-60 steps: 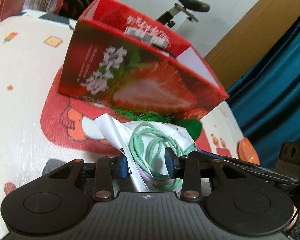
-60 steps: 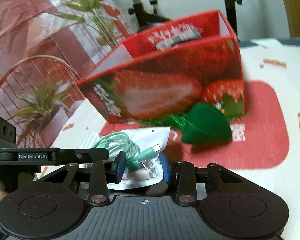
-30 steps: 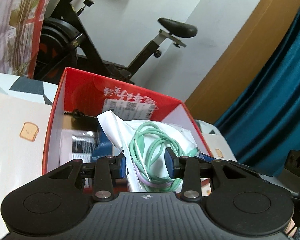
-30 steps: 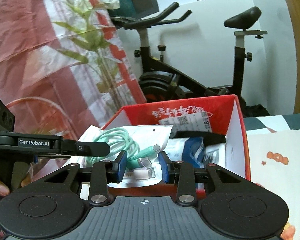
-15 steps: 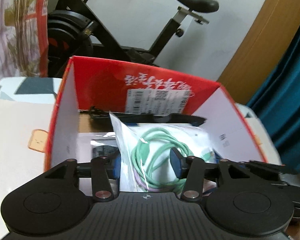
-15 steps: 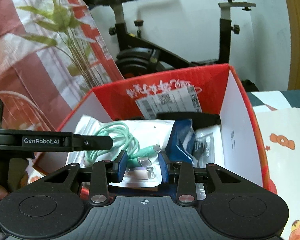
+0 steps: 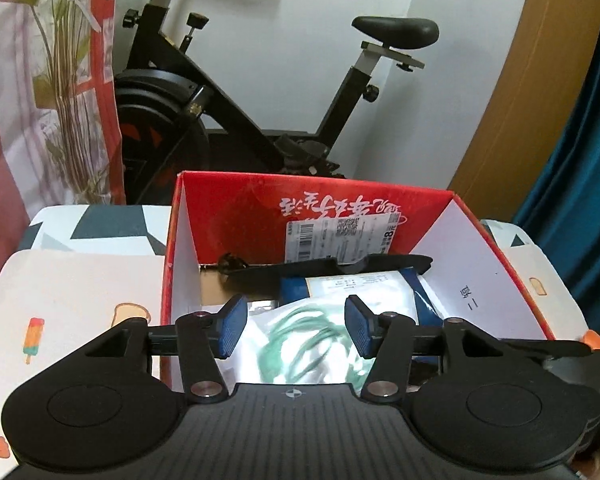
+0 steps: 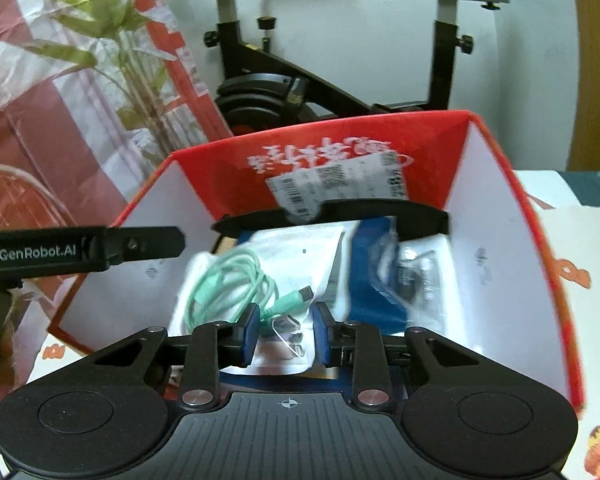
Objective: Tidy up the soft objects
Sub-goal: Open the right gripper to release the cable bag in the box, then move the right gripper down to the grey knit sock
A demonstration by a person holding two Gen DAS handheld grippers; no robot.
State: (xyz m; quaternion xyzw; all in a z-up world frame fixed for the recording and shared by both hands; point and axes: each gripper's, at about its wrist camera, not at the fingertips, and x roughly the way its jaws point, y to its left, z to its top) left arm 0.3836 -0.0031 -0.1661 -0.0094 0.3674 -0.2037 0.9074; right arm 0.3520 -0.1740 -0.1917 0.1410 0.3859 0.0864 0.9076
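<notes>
Presently held: one clear plastic pouch containing a coiled mint-green cable, positioned over the open mouth of the red carton and already below its rim, lying on the packets inside. Pouch: soft, crinkled, glossy film; its long axis runs roughly across the carton, from the left gripper side toward the right gripper. Cable: smooth rubbery cord in loose loops, plug ends pointing toward the right jaws. Left jaws: have just been opening and now stand spread, blue ribbed pads clear of the film on both sides, the pouch below and between them, blurred in that view. Right jaws: have just been closing, narrow, clenched on the pouch's near edge beside the plugs; this hand is the only one grasping it. Governing relation: the pouch hangs forward and down from the right jaws, straight into the carton, so release would probably seat it on the pile. Carton: stiff glossy card, red outside, white inside walls, printed label on the far wall. Contents: a blue-edged packet, a clear packet of dark items, a black strap across the back. Beyond: an exercise bike.
</notes>
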